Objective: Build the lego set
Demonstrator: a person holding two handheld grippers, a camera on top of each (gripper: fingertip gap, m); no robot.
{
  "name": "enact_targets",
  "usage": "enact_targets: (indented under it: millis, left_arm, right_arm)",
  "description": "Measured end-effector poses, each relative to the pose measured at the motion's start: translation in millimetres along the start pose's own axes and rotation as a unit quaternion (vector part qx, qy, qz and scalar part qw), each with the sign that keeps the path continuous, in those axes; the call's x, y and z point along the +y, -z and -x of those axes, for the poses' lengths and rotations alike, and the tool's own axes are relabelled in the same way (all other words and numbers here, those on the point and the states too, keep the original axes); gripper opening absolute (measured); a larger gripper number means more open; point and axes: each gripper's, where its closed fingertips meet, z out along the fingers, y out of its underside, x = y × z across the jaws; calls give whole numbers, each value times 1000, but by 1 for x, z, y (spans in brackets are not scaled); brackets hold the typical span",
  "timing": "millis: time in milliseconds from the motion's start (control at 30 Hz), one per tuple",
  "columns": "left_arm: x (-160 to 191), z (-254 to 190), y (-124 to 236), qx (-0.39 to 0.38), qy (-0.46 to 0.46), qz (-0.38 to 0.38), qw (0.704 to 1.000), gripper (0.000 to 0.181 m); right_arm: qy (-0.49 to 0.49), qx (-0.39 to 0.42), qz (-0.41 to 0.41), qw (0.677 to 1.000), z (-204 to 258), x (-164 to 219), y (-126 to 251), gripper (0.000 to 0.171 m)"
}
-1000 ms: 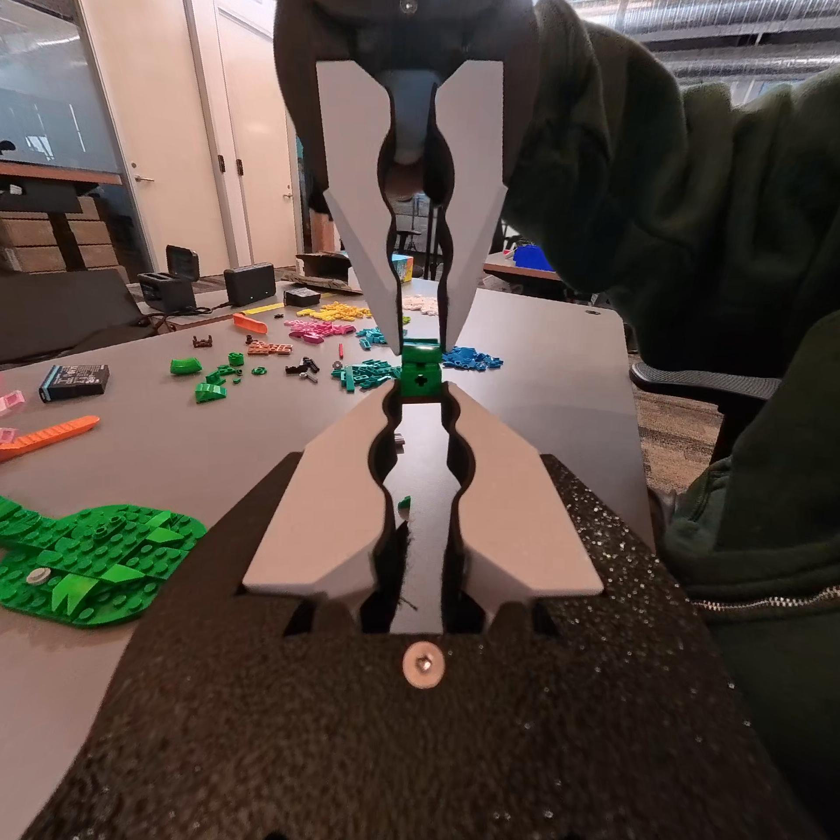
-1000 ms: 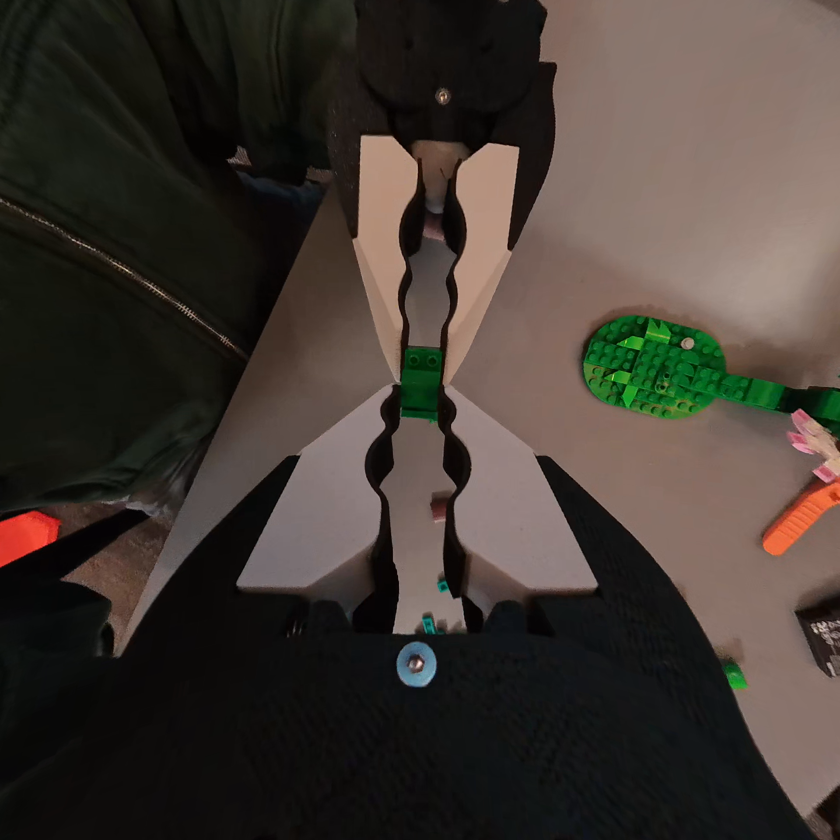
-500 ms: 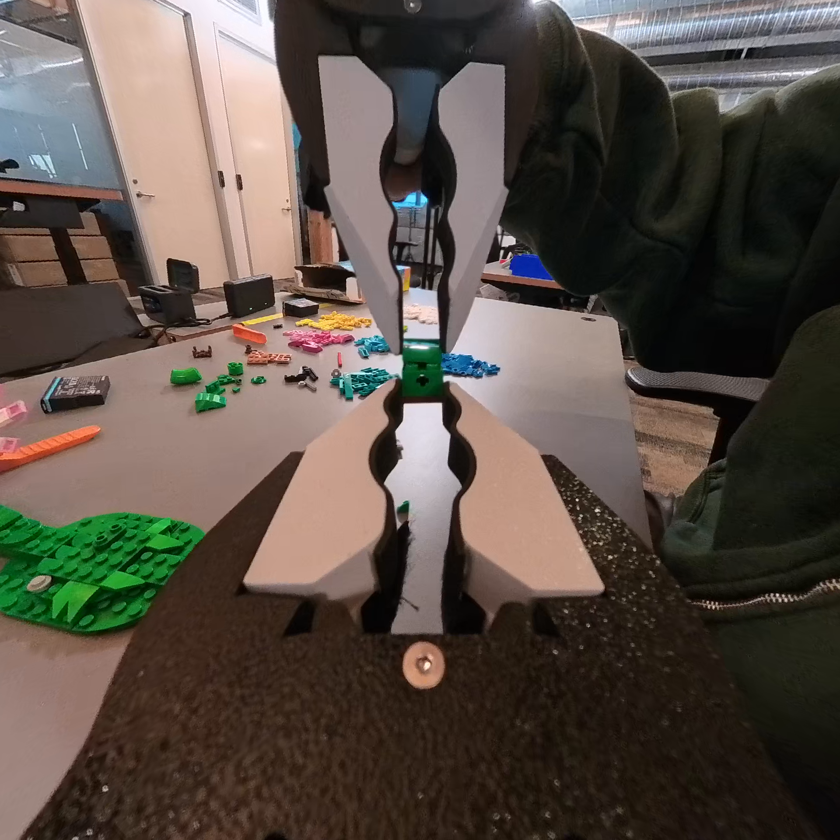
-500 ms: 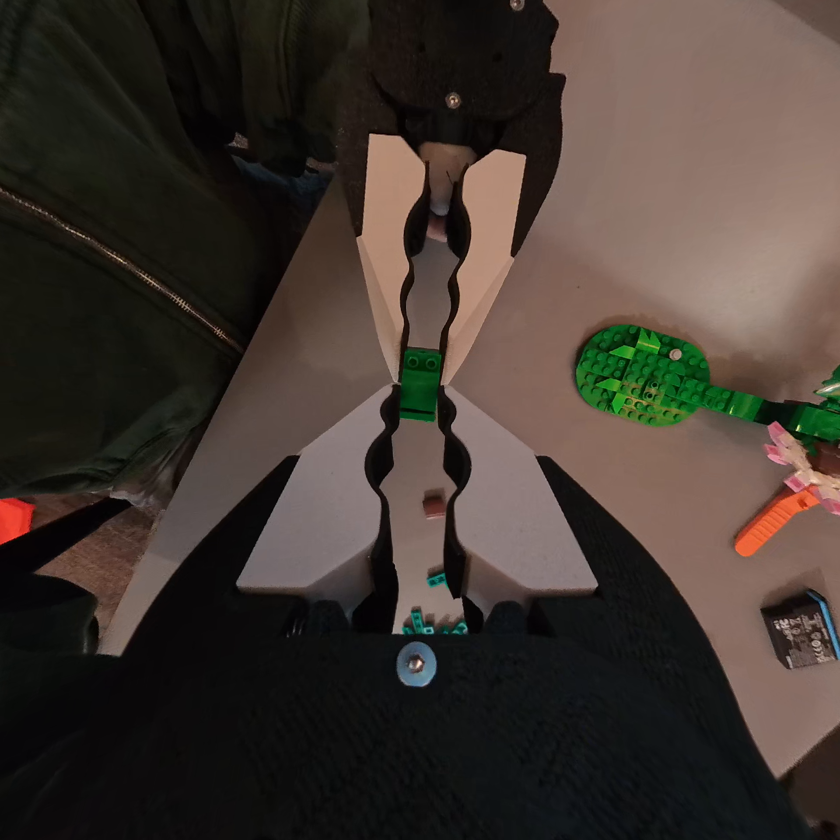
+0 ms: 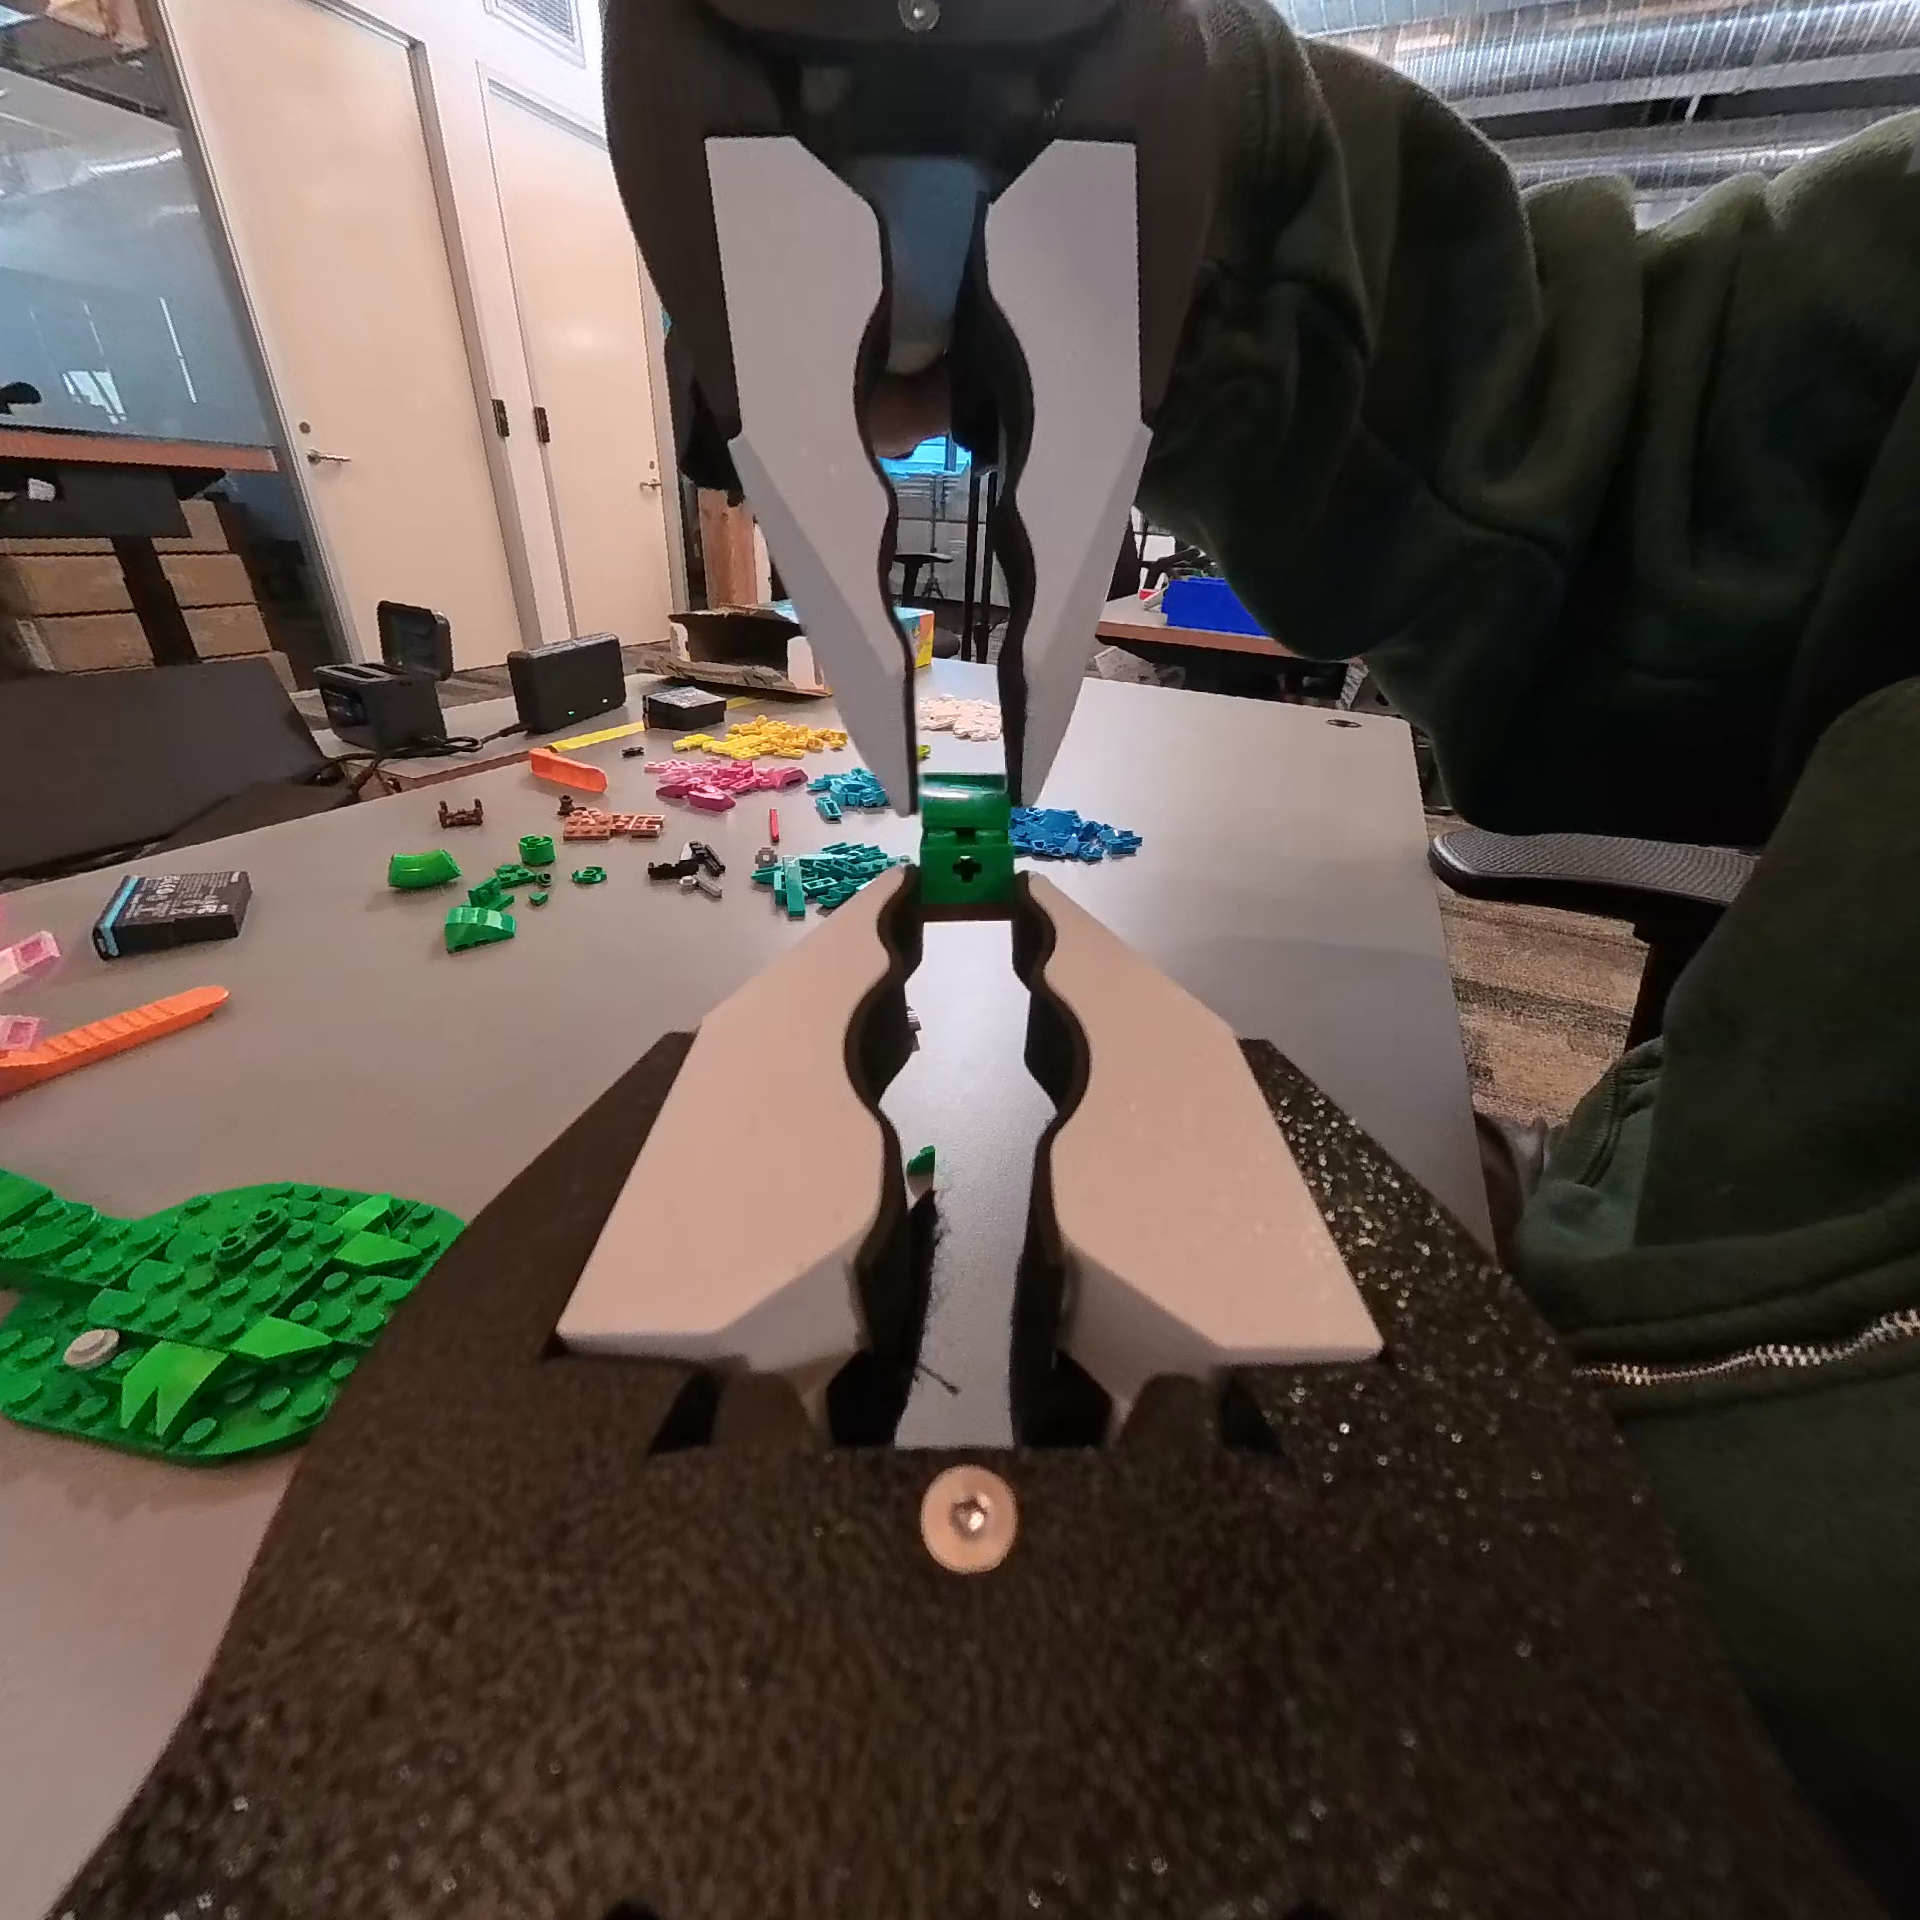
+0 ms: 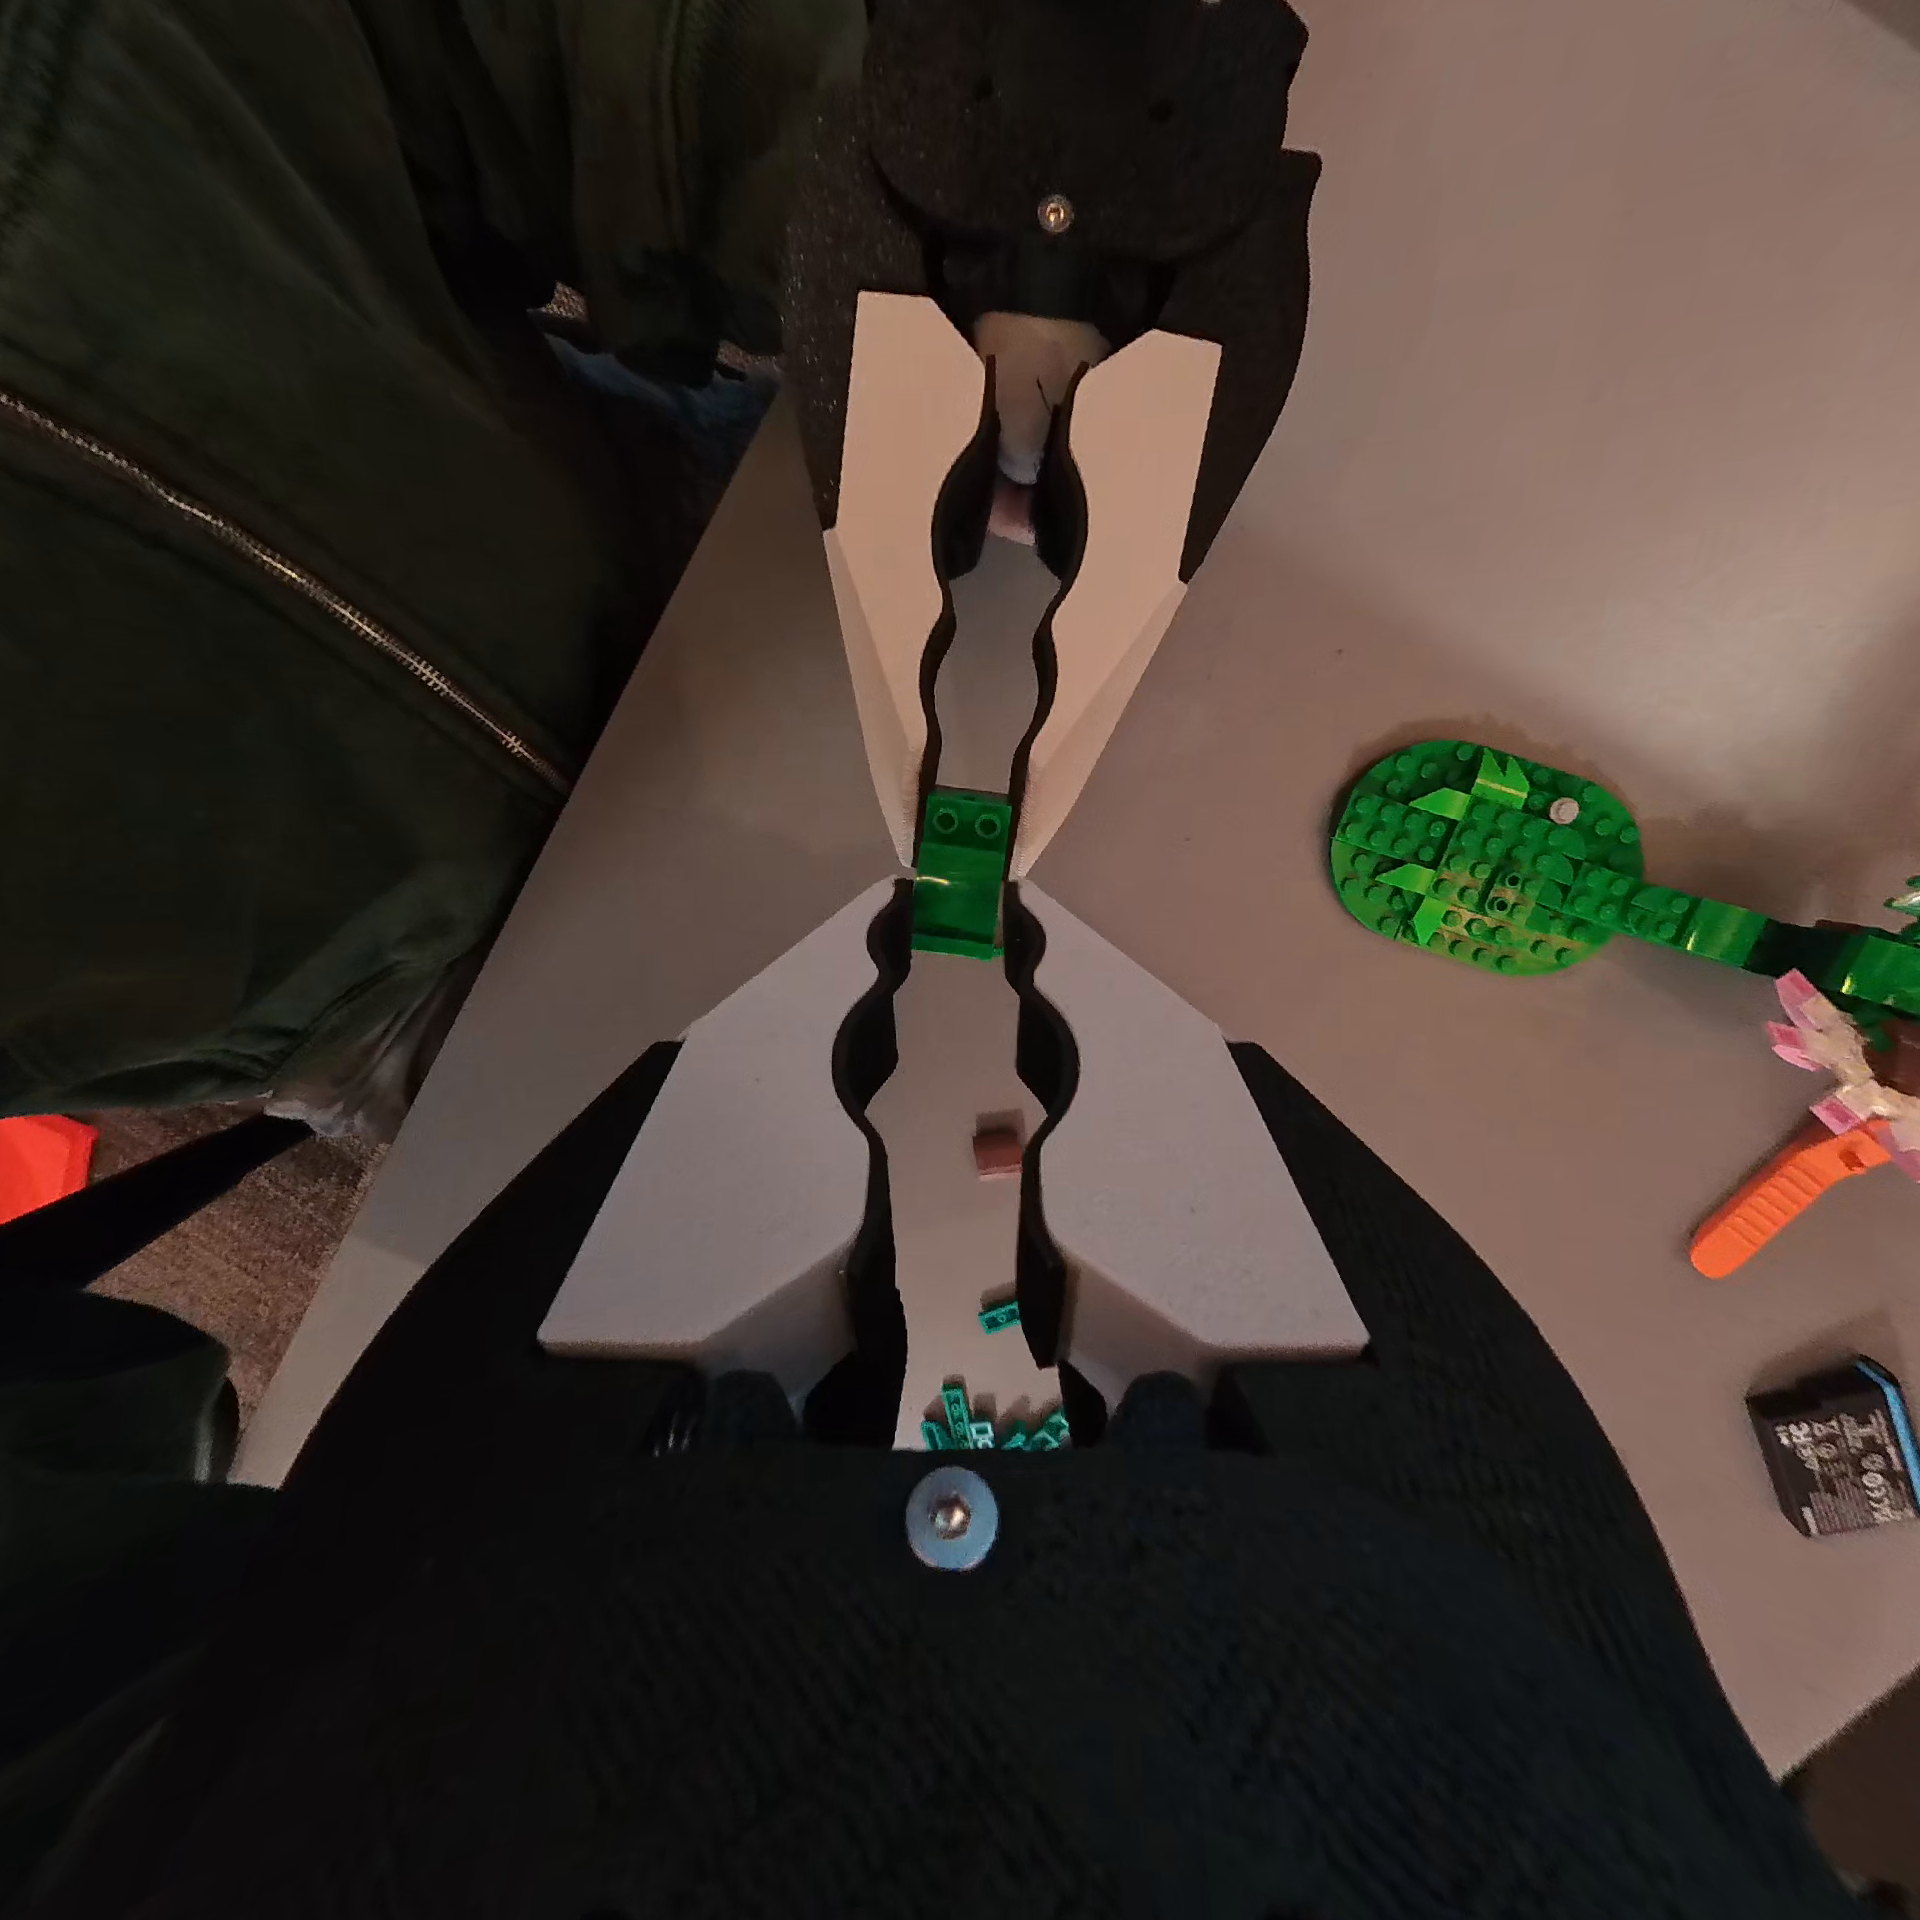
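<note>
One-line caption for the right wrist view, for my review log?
Both grippers, right and left, pinch one small green lego piece tip to tip above the grey table.

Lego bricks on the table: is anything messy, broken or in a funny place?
Nothing looks broken. One small brown brick lies alone on the table, away from the sorted colour piles. The green piece is not dropped: both grippers pinch it in the air.

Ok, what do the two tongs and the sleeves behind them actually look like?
Both tongs match: the left tongs and right tongs have pale grey, wedge-shaped fingers with wavy black inner edges, mounted on textured black bodies with a silver screw at the centre. The person wears a dark green zipped fleece jacket.
</note>
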Motion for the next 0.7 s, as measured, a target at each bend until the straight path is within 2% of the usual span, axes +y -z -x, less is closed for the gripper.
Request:
enact_targets:
  millis: [200, 300, 367, 433, 500, 600, 700]
  left_arm:
    - [0, 0, 0, 0, 1, 0, 1000, 14]
    - [-1, 3, 1, -6, 7, -4, 1000, 14]
    - [-2, 8, 2, -18, 19, -9, 1000, 14]
    - [-3, 16, 4, -36, 38, -13, 999, 14]
    - [-5, 24, 6, -55, 64, -19, 996, 14]
    - [-16, 31, 11, -67, 105, -42, 991, 14]
    - [-25, 32, 13, -71, 118, -50, 989, 13]
  right_arm:
    - [-2, -1, 4, 1000, 2, 3, -1, 21]
    - [-7, 14, -6, 1000, 1, 3, 4, 30]
    - [-7, 49, -36, 998, -1, -1, 11, 39]
    - [13, 122, -80, 989, -5, -8, 18, 57]
    - [66, 250, -101, 961, -15, -12, 24, 74]
    - [178, 452, -91, 869, -23, -17, 31, 75]
    - [210, 533, -33, 819, -25, -12, 17, 75]
